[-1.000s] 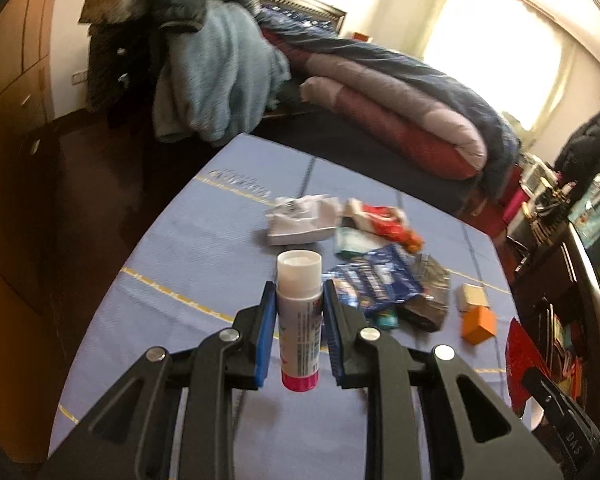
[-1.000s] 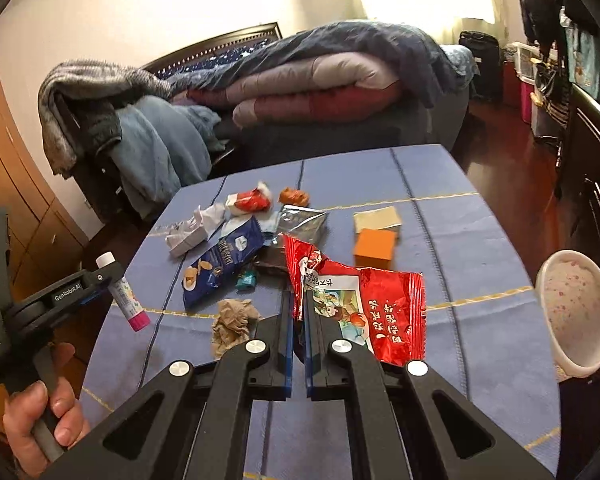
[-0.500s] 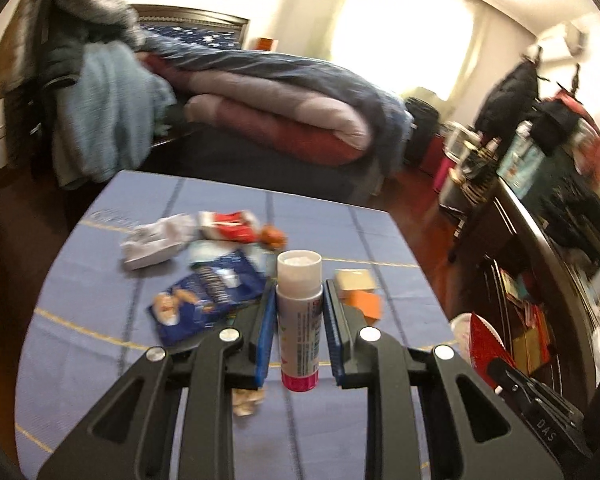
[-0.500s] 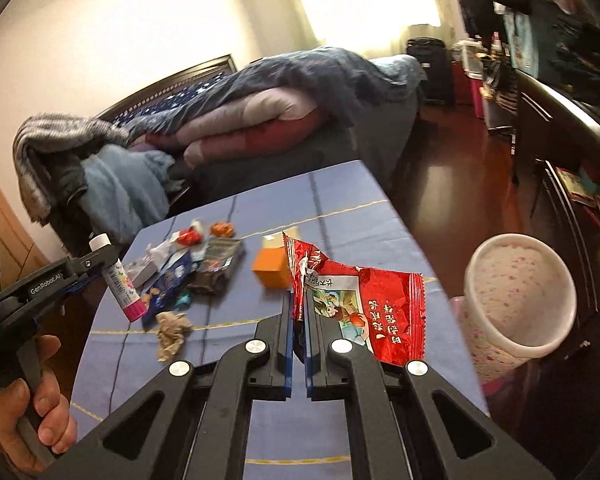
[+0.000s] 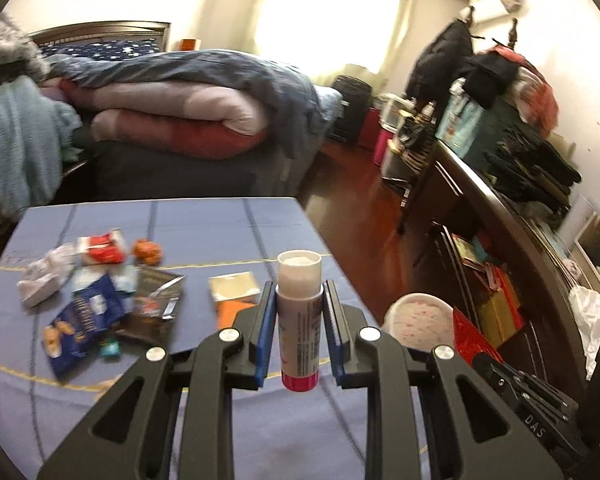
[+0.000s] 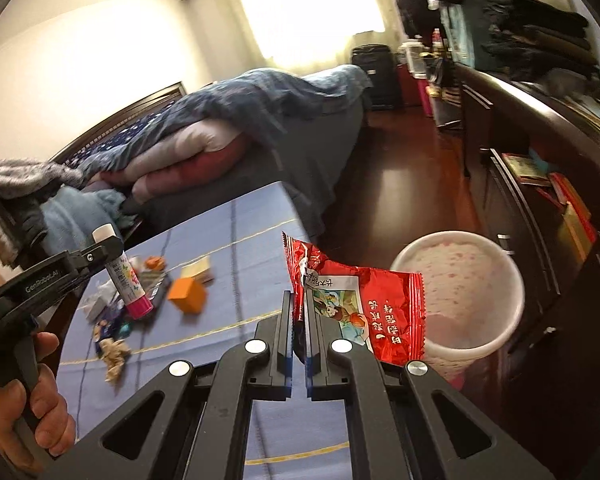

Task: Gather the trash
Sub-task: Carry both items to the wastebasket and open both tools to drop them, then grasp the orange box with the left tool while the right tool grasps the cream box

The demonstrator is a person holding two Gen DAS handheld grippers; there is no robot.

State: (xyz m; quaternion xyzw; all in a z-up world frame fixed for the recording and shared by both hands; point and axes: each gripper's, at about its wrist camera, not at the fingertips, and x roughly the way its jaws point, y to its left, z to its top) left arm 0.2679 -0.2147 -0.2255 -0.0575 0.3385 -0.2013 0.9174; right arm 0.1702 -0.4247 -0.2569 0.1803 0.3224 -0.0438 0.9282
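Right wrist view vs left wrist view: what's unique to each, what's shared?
Right wrist only: the person's hand on the left gripper's handle, and a crumpled brown scrap.

Left wrist only: a coat on a hook.

Both: the glue stick clamped in the left gripper, the pale bin beside the table, the orange block, and the right gripper shut on the red wrapper.

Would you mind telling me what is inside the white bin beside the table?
The white bin shows only its speckled pink lining; no trash is visible inside. The red snack wrapper, pinched in the right gripper, covers its near-left part.
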